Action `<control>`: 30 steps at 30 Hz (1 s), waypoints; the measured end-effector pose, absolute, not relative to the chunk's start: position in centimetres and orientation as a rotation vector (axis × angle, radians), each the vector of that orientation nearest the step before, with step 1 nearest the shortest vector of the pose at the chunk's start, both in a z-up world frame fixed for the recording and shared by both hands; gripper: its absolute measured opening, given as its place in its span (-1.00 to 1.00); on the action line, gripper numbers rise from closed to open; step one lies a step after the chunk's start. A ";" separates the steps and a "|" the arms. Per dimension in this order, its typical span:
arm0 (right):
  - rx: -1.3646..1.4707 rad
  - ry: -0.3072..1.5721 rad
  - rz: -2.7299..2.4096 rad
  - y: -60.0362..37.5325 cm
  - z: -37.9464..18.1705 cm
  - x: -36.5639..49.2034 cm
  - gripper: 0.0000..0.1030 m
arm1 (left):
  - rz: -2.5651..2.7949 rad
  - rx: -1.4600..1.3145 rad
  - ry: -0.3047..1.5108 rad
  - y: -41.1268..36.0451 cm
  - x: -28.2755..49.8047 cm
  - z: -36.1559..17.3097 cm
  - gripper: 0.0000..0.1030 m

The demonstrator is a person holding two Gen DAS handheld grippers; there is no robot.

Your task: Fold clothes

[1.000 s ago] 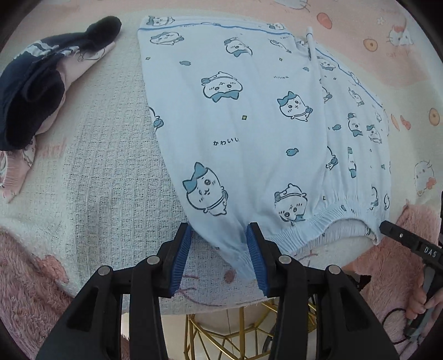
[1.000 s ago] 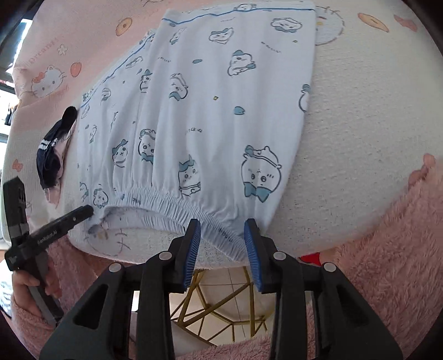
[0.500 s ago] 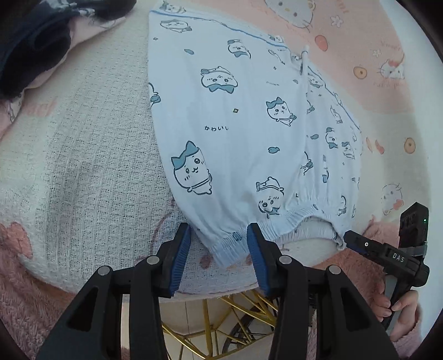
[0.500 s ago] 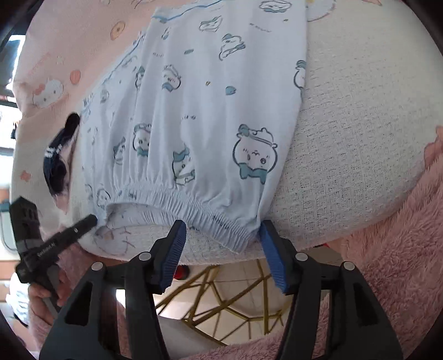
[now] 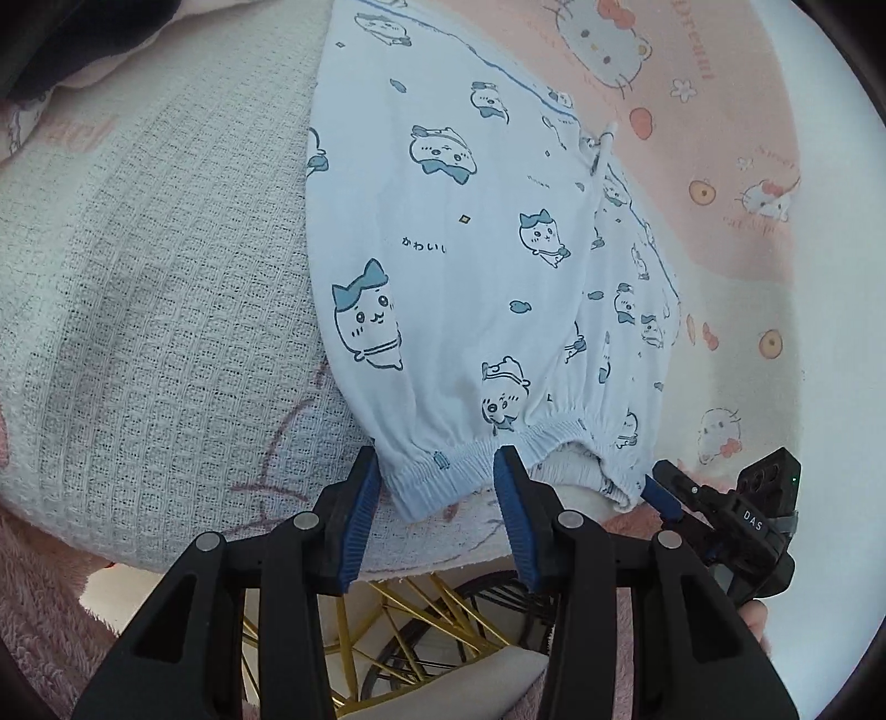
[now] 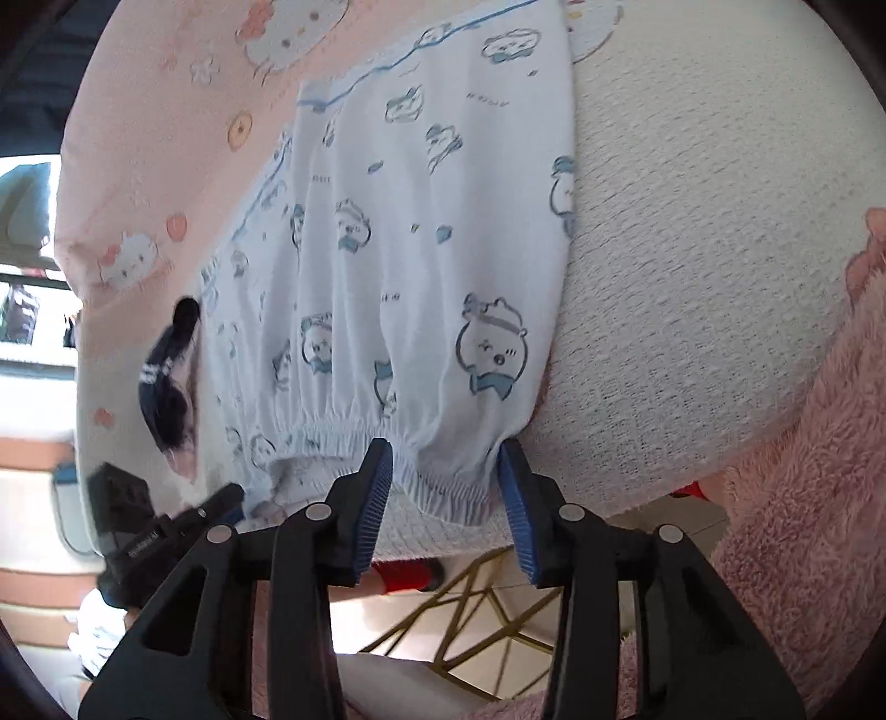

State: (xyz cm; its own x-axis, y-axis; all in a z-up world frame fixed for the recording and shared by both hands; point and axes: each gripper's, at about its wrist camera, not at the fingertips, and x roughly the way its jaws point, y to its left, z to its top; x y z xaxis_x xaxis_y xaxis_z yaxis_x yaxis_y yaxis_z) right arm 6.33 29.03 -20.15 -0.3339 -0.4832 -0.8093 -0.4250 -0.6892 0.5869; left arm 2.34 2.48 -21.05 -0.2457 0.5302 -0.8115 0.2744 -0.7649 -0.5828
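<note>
Light blue pyjama pants with cartoon prints lie flat on a cream waffle blanket, folded lengthwise, elastic cuffs toward me. My left gripper is open, its blue pads on either side of the left corner of the cuff. My right gripper is open too, straddling the right corner of the cuff. Each gripper shows in the other's view: the right gripper at lower right, the left gripper at lower left.
A dark navy and pink garment lies beyond the pants to the left. Pink cartoon-cat bedding covers the far side. A pink fluffy throw hangs at the near edge, with a gold wire frame below.
Both grippers moved in closer to the cuffs and now straddle the corners. The right gripper opened wider.
</note>
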 end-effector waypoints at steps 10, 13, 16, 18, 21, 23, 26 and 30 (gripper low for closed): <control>1.758 -1.396 -2.116 29.3 -22.1 5.7 -0.38 | 2.070 -1.786 -1.016 3.2 1.8 -21.5 -0.15; 1.796 -1.284 -2.182 28.5 -21.6 5.4 -0.46 | 2.146 -1.810 -0.933 2.9 2.0 -20.9 -0.19; 1.832 -1.167 -2.243 27.7 -21.1 5.0 -0.49 | 2.200 -1.841 -0.821 3.5 2.1 -20.6 -0.60; 1.854 -1.087 -2.283 27.2 -20.8 4.7 -0.44 | 2.177 -1.825 -0.854 3.7 2.1 -20.7 -0.60; 1.884 -0.967 -2.337 26.4 -20.3 4.3 -0.28 | 2.162 -1.816 -0.912 3.4 2.0 -21.1 -0.60; 1.875 -0.989 -2.297 26.5 -20.7 4.2 -0.16 | 2.145 -1.824 -0.950 3.1 1.8 -21.7 -0.60; 1.860 -1.020 -2.237 26.7 -21.3 3.9 -0.51 | 2.192 -1.840 -0.813 3.9 1.5 -21.1 -0.79; 1.872 -0.920 -2.276 25.9 -20.7 3.8 -0.69 | 2.238 -1.818 -0.728 4.3 1.7 -19.5 -0.79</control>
State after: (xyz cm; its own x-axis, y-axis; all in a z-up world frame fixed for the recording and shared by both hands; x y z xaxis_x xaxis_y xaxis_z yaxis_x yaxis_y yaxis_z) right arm 3.85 25.86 -20.68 -0.2638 -0.4017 -0.8770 -0.3210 -0.8208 0.4725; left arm 1.74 4.30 -19.52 -0.2436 0.4232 -0.8727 0.1713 -0.8669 -0.4682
